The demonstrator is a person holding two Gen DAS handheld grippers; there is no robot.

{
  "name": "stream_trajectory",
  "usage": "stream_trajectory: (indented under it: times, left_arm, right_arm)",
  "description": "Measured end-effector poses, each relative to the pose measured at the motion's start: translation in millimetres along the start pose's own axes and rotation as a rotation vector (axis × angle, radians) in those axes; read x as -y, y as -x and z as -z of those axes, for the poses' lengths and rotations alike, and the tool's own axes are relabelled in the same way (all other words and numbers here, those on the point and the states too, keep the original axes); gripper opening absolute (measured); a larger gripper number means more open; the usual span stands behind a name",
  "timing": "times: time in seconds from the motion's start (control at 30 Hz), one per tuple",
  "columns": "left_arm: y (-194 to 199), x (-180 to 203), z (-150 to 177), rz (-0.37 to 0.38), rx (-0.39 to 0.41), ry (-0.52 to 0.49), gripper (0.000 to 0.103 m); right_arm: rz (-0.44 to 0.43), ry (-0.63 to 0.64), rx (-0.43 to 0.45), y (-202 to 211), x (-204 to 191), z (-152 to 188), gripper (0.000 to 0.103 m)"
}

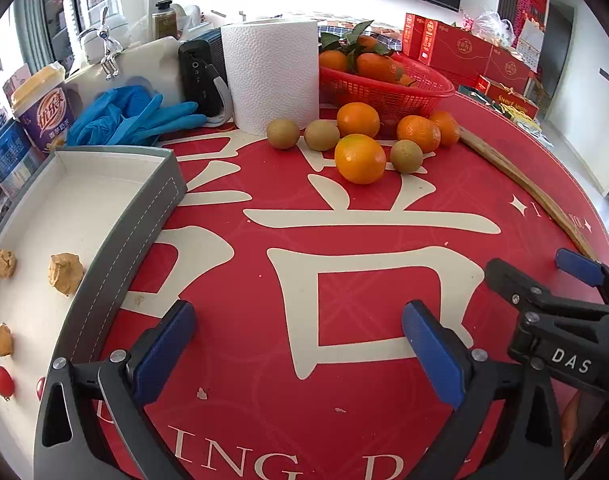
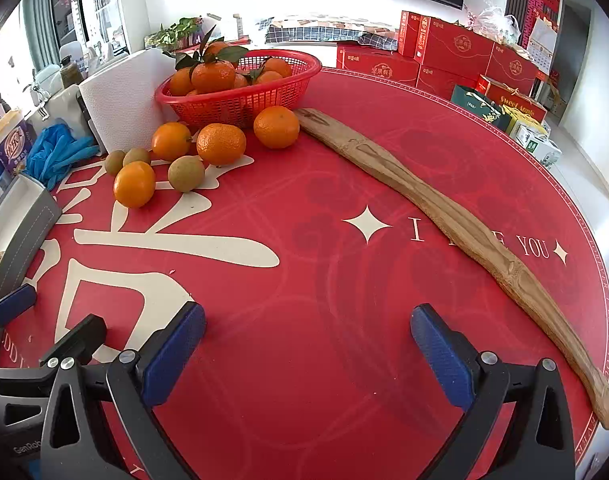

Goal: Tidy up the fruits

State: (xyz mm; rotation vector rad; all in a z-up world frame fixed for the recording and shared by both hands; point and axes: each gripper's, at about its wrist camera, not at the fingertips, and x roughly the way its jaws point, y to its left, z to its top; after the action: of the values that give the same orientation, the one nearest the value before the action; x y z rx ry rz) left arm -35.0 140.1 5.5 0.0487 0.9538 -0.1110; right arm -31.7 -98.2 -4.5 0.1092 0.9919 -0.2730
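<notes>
I am holding my left gripper (image 1: 298,354) and right gripper (image 2: 308,354) spread wide and empty above the red surface (image 2: 344,280). The loose oranges (image 1: 360,159) and small greenish-brown fruits (image 1: 282,133) are sitting just in front of the red basket (image 1: 384,90). They are looking round, firm and likely to roll, so I am planning to pinch each across its middle, gently.

My red table mat (image 2: 324,264) carries loose oranges (image 1: 360,159), kiwis (image 1: 282,133), a red basket (image 1: 384,88), a grey tray (image 1: 116,216) and a wooden stick (image 2: 444,208).
</notes>
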Motion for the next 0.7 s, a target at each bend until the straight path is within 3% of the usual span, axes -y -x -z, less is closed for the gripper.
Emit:
stream_trajectory:
  times: [0.23, 0.7]
  left_arm:
    - [-16.4, -6.4, -20.4, -0.062, 0.0, 0.082, 0.103]
    - [-19.7, -7.2, -22.7, -0.066, -0.001, 0.085, 0.103]
  right_arm:
    - [0.02, -0.03, 0.001, -2.2, 7.5, -2.8, 0.103]
    - [0.019, -0.03, 0.003, -1.9, 7.3, -2.6, 0.103]
